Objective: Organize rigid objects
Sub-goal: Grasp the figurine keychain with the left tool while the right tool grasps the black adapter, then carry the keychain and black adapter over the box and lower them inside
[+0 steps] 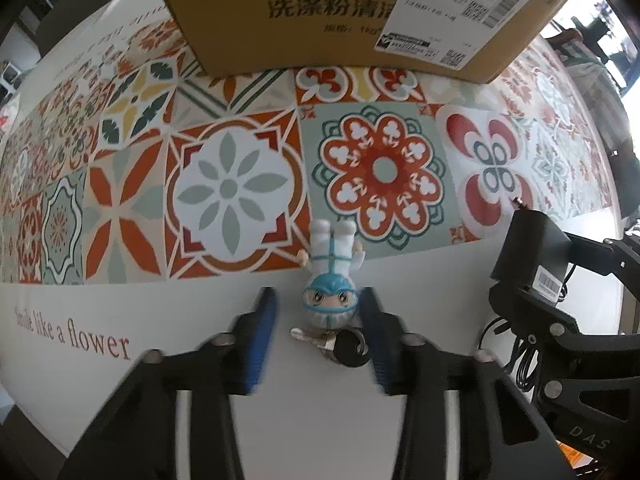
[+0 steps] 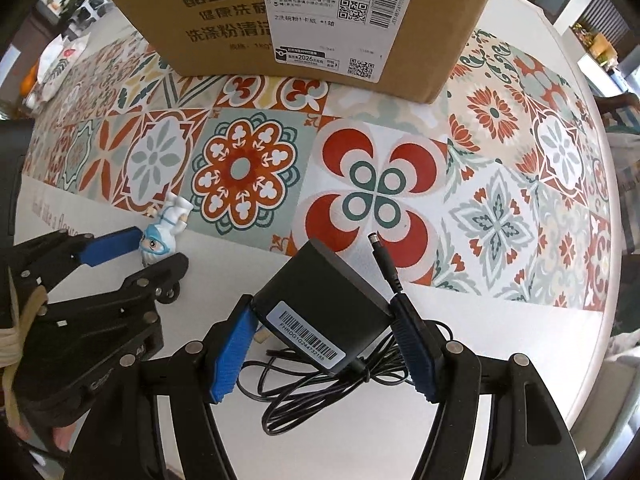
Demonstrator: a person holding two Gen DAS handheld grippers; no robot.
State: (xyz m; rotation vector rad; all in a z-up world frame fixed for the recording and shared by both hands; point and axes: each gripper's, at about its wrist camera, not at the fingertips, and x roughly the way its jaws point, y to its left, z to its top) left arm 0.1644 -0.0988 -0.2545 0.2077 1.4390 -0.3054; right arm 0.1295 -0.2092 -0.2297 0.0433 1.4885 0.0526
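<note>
A small figurine in a white suit and blue goggles lies on the tablecloth, with a black key on its ring. My left gripper points down over it with a blue pad on each side of the head. The right pad is at the head; a narrow gap shows on the left side. In the right wrist view the same left gripper straddles the figurine. My right gripper is shut on a black power adapter, its cable hanging below.
A large cardboard box stands at the back of the round table. The tile-patterned cloth covers the table to its curved edge. Bags lie at the far left. The adapter hangs to the right of the figurine.
</note>
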